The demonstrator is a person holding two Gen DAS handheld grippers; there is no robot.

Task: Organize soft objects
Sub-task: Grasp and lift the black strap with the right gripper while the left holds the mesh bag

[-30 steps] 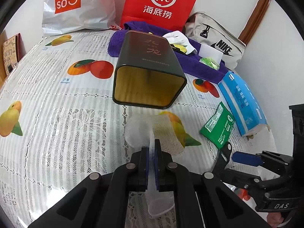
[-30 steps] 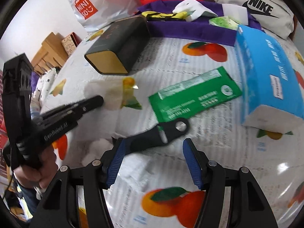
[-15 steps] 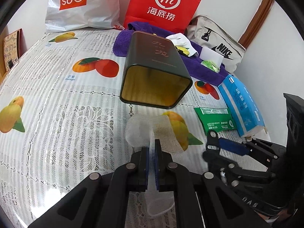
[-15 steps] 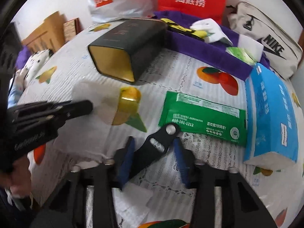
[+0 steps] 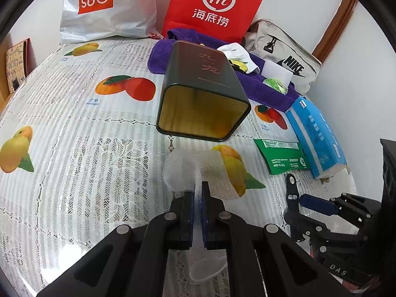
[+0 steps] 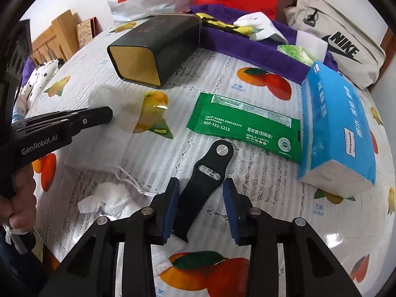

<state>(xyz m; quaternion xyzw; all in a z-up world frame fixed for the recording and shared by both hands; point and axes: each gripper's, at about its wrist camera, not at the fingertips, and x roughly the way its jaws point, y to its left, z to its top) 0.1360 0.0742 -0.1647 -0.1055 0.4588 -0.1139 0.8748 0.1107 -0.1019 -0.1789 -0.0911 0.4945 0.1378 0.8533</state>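
Two grippers at work: our left gripper pinches white gauze just short of the tin's mouth dead ahead; our right gripper, jaws open, straddles a black strap.

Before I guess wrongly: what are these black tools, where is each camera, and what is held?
No robot here: a person holds a two-finger clamp tool in each hand, with a fisheye camera on each looking along its fingers. One picture is from the left tool, one from the right. The left gripper is shut on a white mesh pouch. The right gripper is open around a black strap, not pinching it. On the fruit-print cloth lie an open dark tin, a green packet and a blue tissue pack.
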